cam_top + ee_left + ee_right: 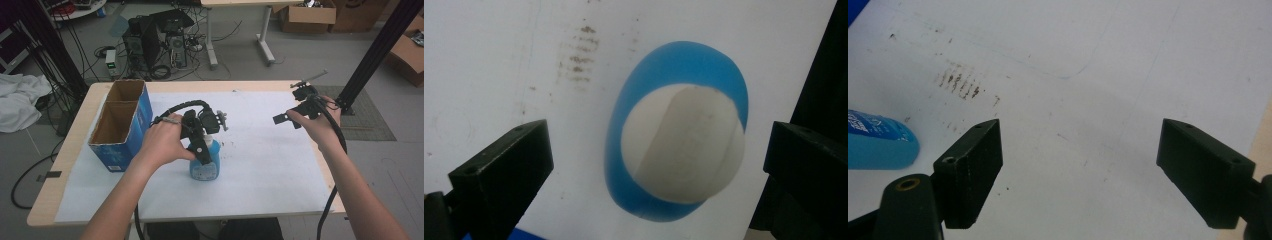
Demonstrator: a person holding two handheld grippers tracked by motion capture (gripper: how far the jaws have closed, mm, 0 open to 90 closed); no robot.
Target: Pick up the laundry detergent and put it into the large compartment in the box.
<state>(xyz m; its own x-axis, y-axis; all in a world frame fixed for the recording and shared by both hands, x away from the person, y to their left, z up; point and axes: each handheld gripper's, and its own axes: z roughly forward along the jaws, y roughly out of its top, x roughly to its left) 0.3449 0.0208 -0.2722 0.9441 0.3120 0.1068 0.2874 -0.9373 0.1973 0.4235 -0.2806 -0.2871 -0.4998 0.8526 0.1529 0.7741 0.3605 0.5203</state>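
The left gripper (206,137) is hovering wide open straight over the blue bottle (679,132) standing mid-table, gripping nothing; closing off-centre, it is risking toppling it; the right gripper (294,117) is idling open

This looks like a lab or workshop. Beyond the bench (65,150), which is covered with white paper, two computer towers (155,42) stand on the grey floor amid tangled black cables (75,55). Farther back from the bench sit open cardboard boxes (307,15), and a black metal frame post (377,50) rises at its right edge.
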